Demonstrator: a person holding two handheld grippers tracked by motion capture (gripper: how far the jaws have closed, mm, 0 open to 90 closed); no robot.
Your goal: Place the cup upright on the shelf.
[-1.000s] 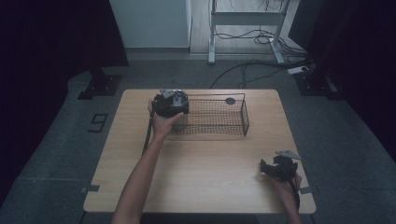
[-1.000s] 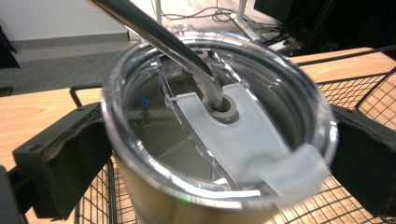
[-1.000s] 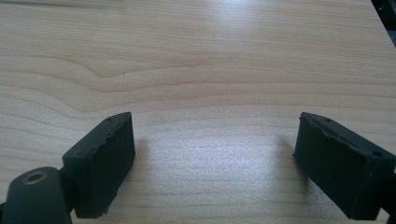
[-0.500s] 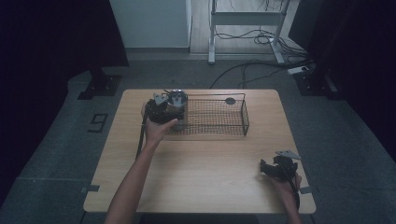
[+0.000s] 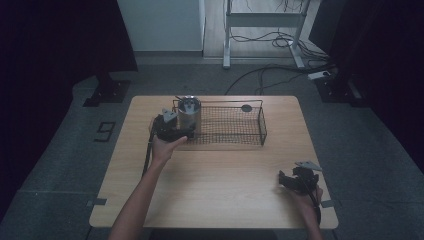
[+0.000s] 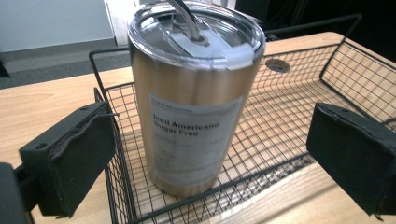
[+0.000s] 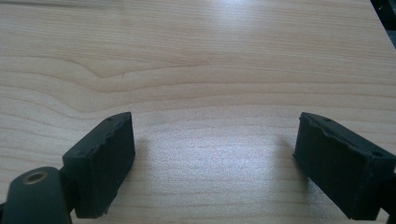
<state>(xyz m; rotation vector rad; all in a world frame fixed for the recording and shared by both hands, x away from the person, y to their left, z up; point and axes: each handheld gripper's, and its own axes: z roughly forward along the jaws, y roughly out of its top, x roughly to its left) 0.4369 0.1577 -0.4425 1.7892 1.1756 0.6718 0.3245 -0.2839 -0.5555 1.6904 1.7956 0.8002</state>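
A steel tumbler (image 5: 190, 116) with a clear lid, a straw and an "Iced Americano" label (image 6: 194, 102) stands upright at the left end of the black wire basket (image 5: 262, 127). My left gripper (image 5: 184, 133) is at the basket's near left corner, just short of the tumbler. In the left gripper view (image 6: 210, 158) its pads stand wide on either side of the basket (image 6: 280, 135) corner and touch nothing. These jaws have just been closing a little with only the wire corner between them. My right gripper (image 5: 284, 181) rests open at the table's near right, over bare wood (image 7: 215, 158).
A dark round hole (image 5: 246, 108) sits in the tabletop behind the basket. The wooden table (image 5: 215, 185) has open surface across its middle and front. A floor marker "9" (image 5: 105, 131) lies to the left; a desk frame and cables (image 5: 270, 40) stand beyond.
My left hand has drawn back from the tumbler, leftward and toward the near side. The tumbler now stands free in the basket. The right hand has stayed put.
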